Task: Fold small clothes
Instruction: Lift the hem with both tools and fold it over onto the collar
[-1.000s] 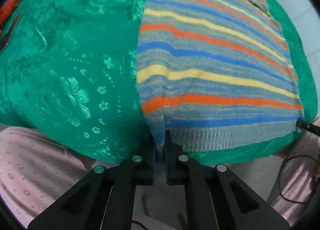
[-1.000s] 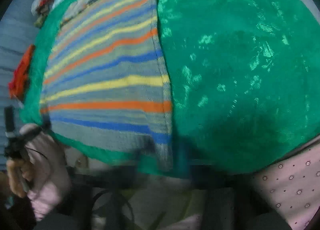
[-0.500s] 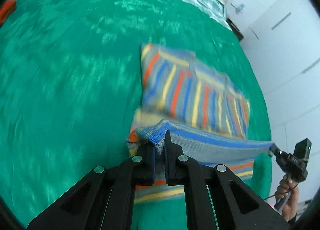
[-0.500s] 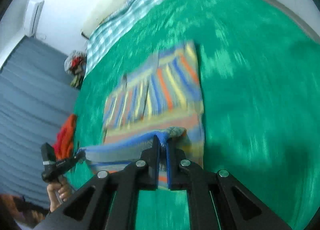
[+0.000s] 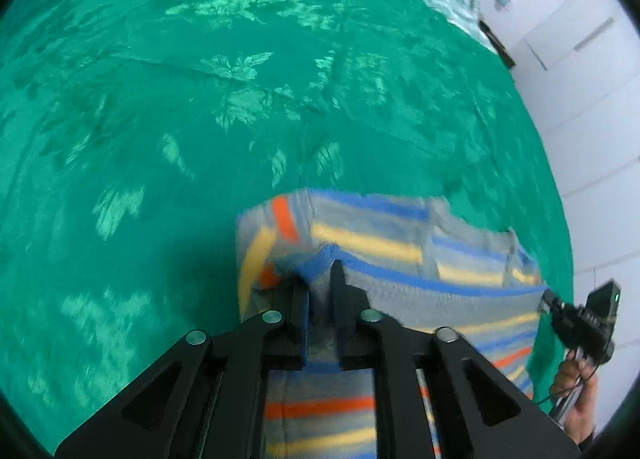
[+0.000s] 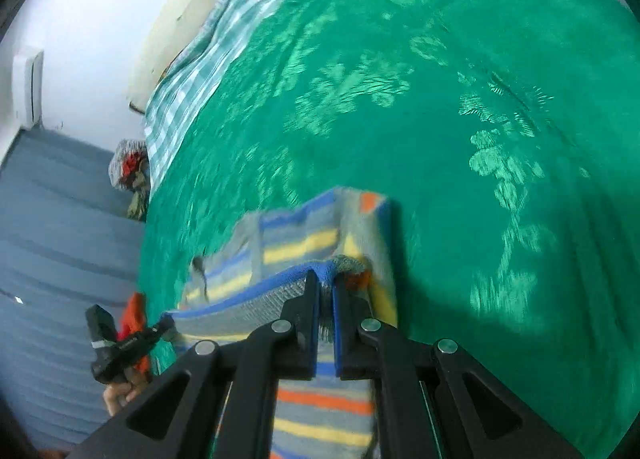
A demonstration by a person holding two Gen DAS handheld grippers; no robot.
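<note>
Striped knit sweater [image 5: 372, 235] on green bedspread [image 5: 160, 119], hem carried toward 12 o'clock for half-fold. Left claw [image 5: 320, 291] loosening on hem corner, knit between pads; right claw [image 6: 326, 295] pinching other corner.

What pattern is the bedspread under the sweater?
Green bedspread with a shiny leaf pattern, clearest in the left wrist view.

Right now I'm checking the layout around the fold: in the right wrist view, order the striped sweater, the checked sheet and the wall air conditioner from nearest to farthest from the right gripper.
1. Striped sweater: its hem is pinched in the right gripper.
2. Checked sheet: beyond the green bedspread, upper left.
3. Wall air conditioner: on the far wall, at the left edge.
</note>
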